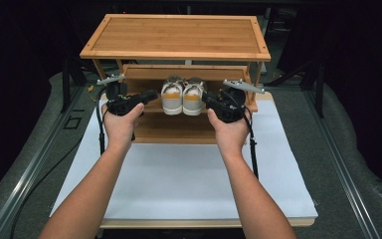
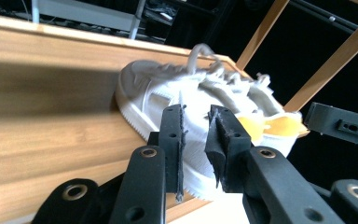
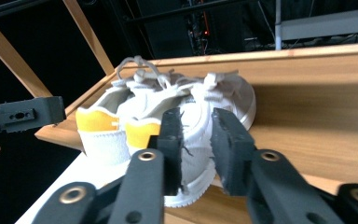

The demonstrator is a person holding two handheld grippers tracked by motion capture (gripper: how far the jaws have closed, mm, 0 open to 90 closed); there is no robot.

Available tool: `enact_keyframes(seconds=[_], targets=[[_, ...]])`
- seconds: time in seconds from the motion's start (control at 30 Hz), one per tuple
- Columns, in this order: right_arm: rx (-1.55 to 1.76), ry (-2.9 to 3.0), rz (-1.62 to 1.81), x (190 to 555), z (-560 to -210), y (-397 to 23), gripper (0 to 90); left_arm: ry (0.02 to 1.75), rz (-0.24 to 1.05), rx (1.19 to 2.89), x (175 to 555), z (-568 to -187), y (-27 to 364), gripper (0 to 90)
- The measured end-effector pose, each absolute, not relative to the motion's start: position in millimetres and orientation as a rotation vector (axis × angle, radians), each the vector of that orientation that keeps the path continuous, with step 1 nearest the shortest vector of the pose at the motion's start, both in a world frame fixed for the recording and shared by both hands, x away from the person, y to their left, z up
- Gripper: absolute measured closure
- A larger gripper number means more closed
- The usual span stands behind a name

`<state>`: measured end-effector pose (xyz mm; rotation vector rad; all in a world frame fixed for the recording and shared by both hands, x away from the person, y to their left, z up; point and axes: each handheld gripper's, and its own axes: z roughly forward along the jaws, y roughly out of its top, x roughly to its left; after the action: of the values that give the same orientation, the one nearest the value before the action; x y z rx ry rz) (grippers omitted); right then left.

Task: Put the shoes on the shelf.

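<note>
A pair of white sneakers with yellow heel patches stands side by side on the middle shelf (image 1: 238,74) of a bamboo shoe rack, heels toward me. My left gripper (image 1: 154,94) sits just left of the left shoe (image 1: 172,95), and my right gripper (image 1: 206,98) just right of the right shoe (image 1: 193,95). In the left gripper view the jaws (image 2: 196,112) stand a narrow gap apart, with the left shoe (image 2: 154,88) beyond them. In the right gripper view the jaws (image 3: 196,114) stand likewise before the right shoe (image 3: 228,93). No pad visibly presses on a shoe.
The rack's top shelf (image 1: 176,35) overhangs the shoes, and slanted side posts (image 2: 326,65) frame the shelf ends. A lower shelf (image 1: 174,130) juts toward me. The rack stands on a white board (image 1: 189,179) over grey carpet. Cables trail back along both forearms.
</note>
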<state>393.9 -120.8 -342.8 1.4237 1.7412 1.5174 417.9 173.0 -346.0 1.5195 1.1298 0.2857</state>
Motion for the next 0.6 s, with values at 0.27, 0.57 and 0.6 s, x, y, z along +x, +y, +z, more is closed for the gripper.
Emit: enact_keyframes(seconds=[0.27, 0.57, 0.6], targets=[[1.438, 1.773, 1.508, 397, -356, -121, 84.9, 1.138, 0.25, 1.548, 421, -365, 172, 83.1], [1.463, 1.773, 1.499, 401, -369, -119, 89.9, 1.139, 0.269, 1.562, 423, -374, 163, 87.6], [1.461, 1.78, 1.502, 401, -370, -119, 89.9, 1.138, 0.287, 1.564, 422, -374, 162, 88.1]])
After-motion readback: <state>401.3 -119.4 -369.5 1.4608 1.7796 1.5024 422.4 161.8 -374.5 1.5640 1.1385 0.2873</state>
